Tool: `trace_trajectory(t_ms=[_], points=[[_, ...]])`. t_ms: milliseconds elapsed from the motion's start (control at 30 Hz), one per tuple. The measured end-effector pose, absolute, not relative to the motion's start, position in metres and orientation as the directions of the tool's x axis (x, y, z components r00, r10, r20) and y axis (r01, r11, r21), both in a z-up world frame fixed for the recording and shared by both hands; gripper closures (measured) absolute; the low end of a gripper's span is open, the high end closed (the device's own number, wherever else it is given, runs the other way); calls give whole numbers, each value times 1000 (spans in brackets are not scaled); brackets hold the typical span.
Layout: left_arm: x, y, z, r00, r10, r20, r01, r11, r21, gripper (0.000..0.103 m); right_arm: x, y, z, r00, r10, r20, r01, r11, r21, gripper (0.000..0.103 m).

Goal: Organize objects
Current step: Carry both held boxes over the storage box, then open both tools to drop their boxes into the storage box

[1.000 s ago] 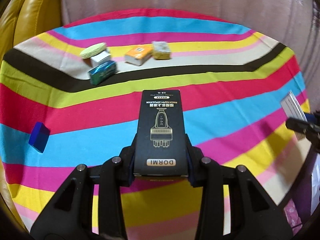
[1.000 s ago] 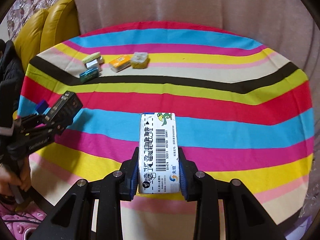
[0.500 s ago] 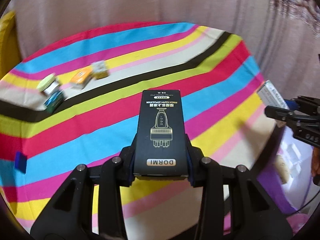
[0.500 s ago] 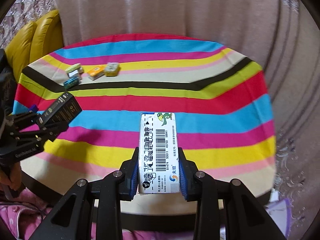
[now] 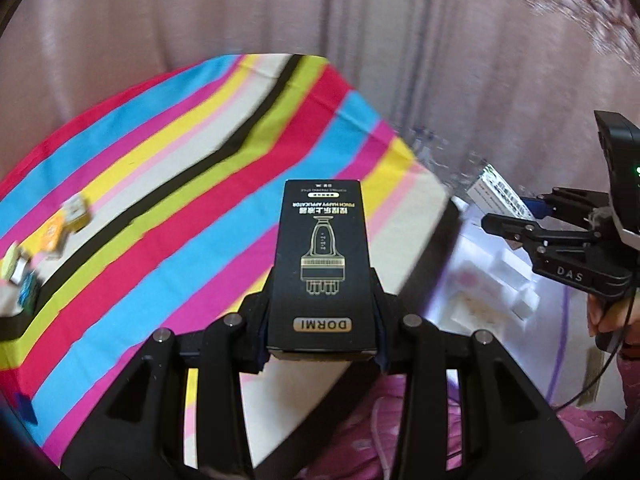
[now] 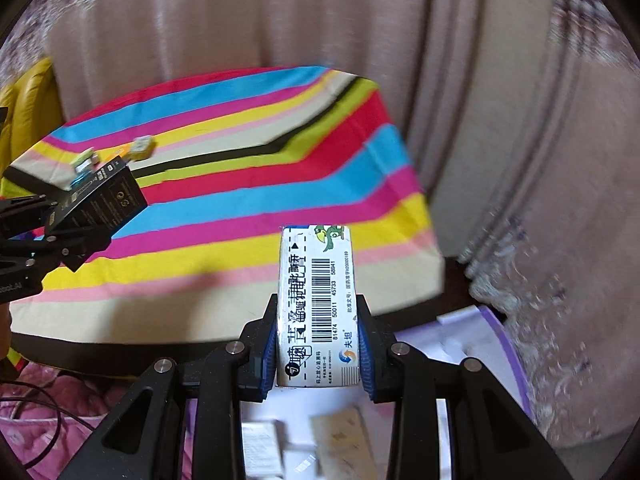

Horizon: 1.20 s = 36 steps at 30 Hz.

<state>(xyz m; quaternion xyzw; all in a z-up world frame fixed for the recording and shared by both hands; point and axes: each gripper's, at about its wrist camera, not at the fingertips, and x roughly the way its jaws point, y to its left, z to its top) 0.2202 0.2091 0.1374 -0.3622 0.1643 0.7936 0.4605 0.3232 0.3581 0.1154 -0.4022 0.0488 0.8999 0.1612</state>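
Note:
My left gripper (image 5: 320, 320) is shut on a black DORMI box (image 5: 322, 264) and holds it in the air over the table's right edge. It also shows in the right wrist view (image 6: 100, 200). My right gripper (image 6: 318, 344) is shut on a white barcode box (image 6: 316, 304), held beyond the table's right edge above a white bin (image 6: 460, 344). The left wrist view shows that gripper (image 5: 516, 220) with the white box (image 5: 496, 192) at the right.
The striped round table (image 5: 180, 184) carries several small boxes (image 5: 60, 228) at its far left and a blue block (image 5: 24, 408). A pink curtain (image 6: 500, 120) hangs behind. The white bin (image 5: 500, 280) beside the table holds several white boxes. Pink bedding (image 6: 40, 420) lies below.
Both grippers have swung right and away from the table, each still holding its box. The bin beside the table has come into view.

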Motion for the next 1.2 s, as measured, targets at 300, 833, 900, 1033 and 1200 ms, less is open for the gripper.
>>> trace_trajectory(t_ms=[300, 833, 900, 1033, 1200], points=[[280, 281, 118, -178, 599, -780, -948, -316, -26, 60, 388, 407, 100, -549, 329, -768, -493, -870, -21, 69], [332, 294, 97, -45, 620, -783, -992, -123, -40, 10, 408, 437, 74, -401, 429, -810, -653, -754, -76, 27], [318, 283, 103, -120, 644, -756, -983, -184, 0, 9, 409, 439, 80, -414, 442, -796, -667, -742, -65, 27], [279, 264, 101, -256, 624, -739, -941, -335, 43, 8, 398, 431, 87, -444, 442, -779, -645, -761, -65, 22], [223, 214, 94, -416, 538, -733, -833, -549, 70, 8, 364, 406, 82, -487, 366, -793, -553, -832, -44, 20]])
